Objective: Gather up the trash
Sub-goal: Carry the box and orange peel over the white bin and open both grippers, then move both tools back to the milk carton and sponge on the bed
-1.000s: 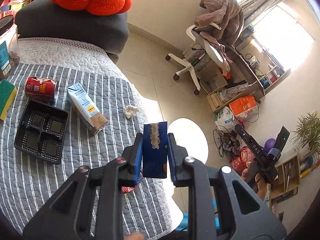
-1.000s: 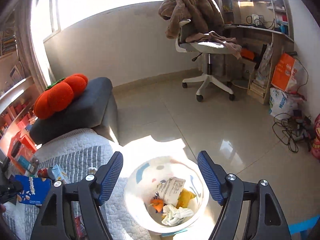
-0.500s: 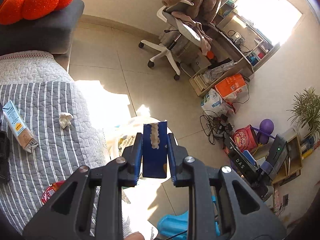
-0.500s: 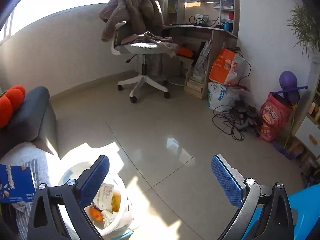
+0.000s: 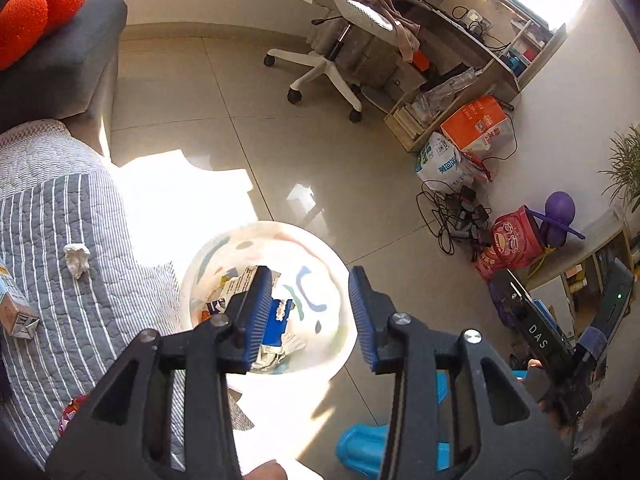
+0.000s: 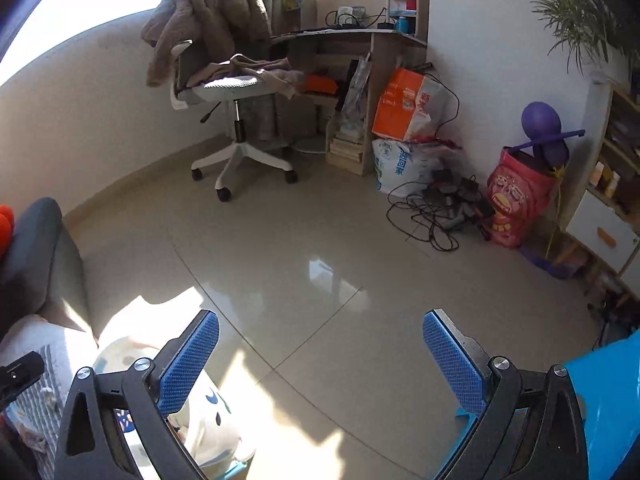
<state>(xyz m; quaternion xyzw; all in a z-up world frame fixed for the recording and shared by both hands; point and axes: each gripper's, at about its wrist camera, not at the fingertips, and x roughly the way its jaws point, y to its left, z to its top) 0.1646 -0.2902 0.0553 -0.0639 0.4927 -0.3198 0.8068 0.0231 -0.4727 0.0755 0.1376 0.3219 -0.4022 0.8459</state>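
The left gripper (image 5: 310,312) hangs over the white trash bin (image 5: 340,264), its jaws opening, and the blue snack box (image 5: 276,320) sits just below and inside its left pad, apparently already free of the pads and down among the crumpled paper and wrappers in the bin. Nothing lies against the right-hand pad. The box looks to stand roughly on end, its long axis running up towards the gripper and its torn, pale top edge facing upward, though the pad hides much of it.

The step in hand is the release. To do it well, I judge, the jaws should go on spreading until the box is plainly clear of the left pad, with the gripper kept centred above the bin mouth so nothing catches the rim or tips out onto the floor. Only then should it lift away.

To the left of this gripper, on the striped quilt (image 5: 52,280), trash remains: a crumpled tissue (image 5: 77,258) and, further left at the frame edge, a small drink carton (image 5: 14,308).

The right gripper (image 6: 320,354) is spread wide and empty, pointing at bare floor tiles, with the bin just below and left of its left finger.
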